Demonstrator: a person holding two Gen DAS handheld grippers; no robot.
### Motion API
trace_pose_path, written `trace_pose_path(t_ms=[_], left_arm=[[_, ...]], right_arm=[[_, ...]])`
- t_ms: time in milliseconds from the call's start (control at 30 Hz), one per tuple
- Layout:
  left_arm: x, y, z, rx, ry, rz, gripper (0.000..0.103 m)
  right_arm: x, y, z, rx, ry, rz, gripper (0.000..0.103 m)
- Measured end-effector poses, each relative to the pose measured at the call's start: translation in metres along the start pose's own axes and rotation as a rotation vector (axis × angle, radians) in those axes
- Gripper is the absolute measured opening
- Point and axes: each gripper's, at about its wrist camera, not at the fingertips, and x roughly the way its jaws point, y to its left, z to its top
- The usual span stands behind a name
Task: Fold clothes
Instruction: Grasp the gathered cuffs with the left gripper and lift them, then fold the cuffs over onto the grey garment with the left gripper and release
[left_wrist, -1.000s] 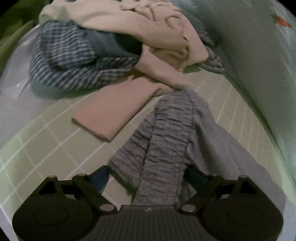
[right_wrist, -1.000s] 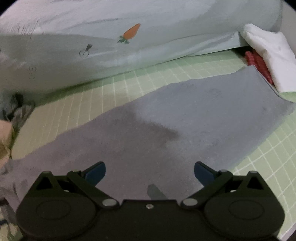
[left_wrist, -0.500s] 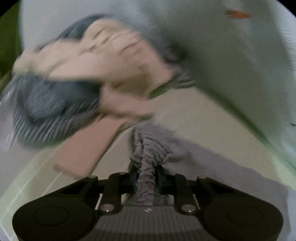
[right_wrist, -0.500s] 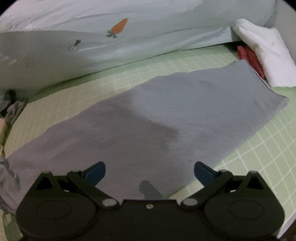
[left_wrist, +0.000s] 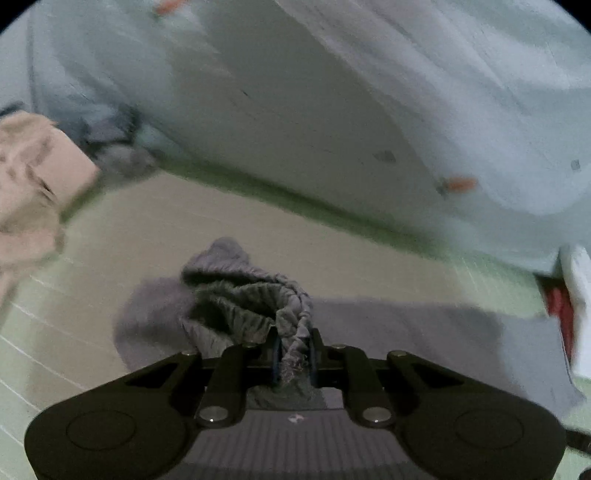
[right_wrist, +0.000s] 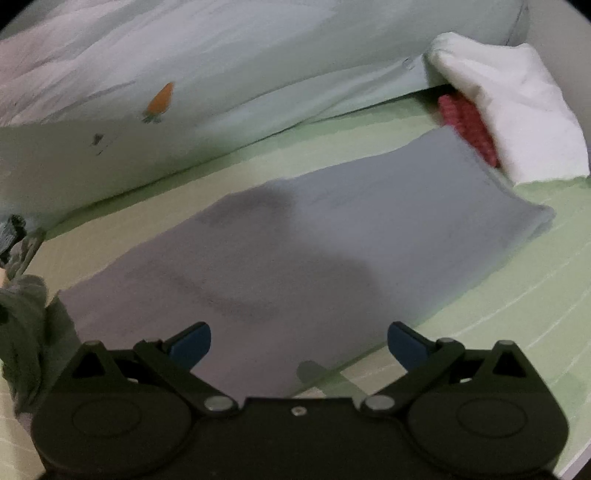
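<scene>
Grey trousers (right_wrist: 314, 251) lie flat along the green checked sheet (right_wrist: 517, 295). My left gripper (left_wrist: 293, 356) is shut on their gathered elastic waistband (left_wrist: 251, 299), bunched up and lifted off the sheet. The rest of the garment (left_wrist: 443, 339) trails off to the right. My right gripper (right_wrist: 299, 341) is open and empty, hovering over the near edge of the trousers around their middle. The bunched waistband shows at the left edge of the right wrist view (right_wrist: 22, 317).
A pale duvet with carrot prints (right_wrist: 221, 74) runs along the far side. A white cloth (right_wrist: 509, 110) and a red item (right_wrist: 469, 125) lie by the trouser hem. A beige garment (left_wrist: 33, 184) from the clothes pile is at the left.
My left gripper closed on the waistband, lifted it and swung right, so the clothes pile slid off to the left. My right gripper stayed open and shifted slightly over the trousers.
</scene>
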Motion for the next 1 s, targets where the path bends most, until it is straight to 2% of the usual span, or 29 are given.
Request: trace_pose_path(t_ms=[67, 200, 367, 467, 500, 567, 633, 700, 800, 900, 933, 1000], left_arm=[[0.021, -0.021, -0.023, 0.000, 0.056, 0.011, 0.016], [0.051, -0.044, -0.045, -0.031, 0.125, 0.060, 0.020], [0.043, -0.049, -0.040, -0.113, 0.079, 0.053, 0.041], [0.025, -0.042, -0.034, -0.186, 0.020, 0.066, 0.051], [0.018, -0.038, -0.032, -0.211, 0.000, 0.076, 0.052], [0.009, -0.032, -0.028, -0.243, -0.030, 0.110, 0.053], [0.012, -0.025, -0.023, -0.241, -0.023, 0.179, 0.053], [0.024, -0.019, -0.019, -0.236, 0.014, 0.235, 0.053], [0.041, -0.008, -0.016, -0.252, 0.054, 0.256, 0.053], [0.058, -0.002, -0.015, -0.245, 0.096, 0.311, 0.053], [0.062, -0.001, -0.013, -0.240, 0.099, 0.307, 0.051], [0.068, 0.001, -0.010, -0.230, 0.103, 0.298, 0.032]], right_arm=[[0.005, -0.021, 0.009, -0.018, -0.018, -0.009, 0.103], [0.018, -0.065, 0.037, -0.023, -0.039, -0.038, 0.103], [0.039, -0.107, 0.066, 0.020, -0.042, -0.047, 0.103], [0.056, -0.115, 0.077, 0.037, -0.016, -0.035, 0.103], [0.058, -0.114, 0.079, 0.031, -0.013, -0.030, 0.103], [0.060, -0.112, 0.077, 0.014, -0.010, -0.012, 0.103], [0.063, -0.111, 0.075, -0.002, 0.004, 0.005, 0.103], [0.067, -0.110, 0.070, -0.008, 0.022, 0.008, 0.103], [0.071, -0.111, 0.066, -0.003, 0.040, 0.001, 0.103], [0.073, -0.115, 0.065, 0.021, 0.045, -0.021, 0.103], [0.073, -0.116, 0.065, 0.031, 0.047, -0.029, 0.103], [0.076, -0.119, 0.064, 0.054, 0.053, -0.051, 0.103]])
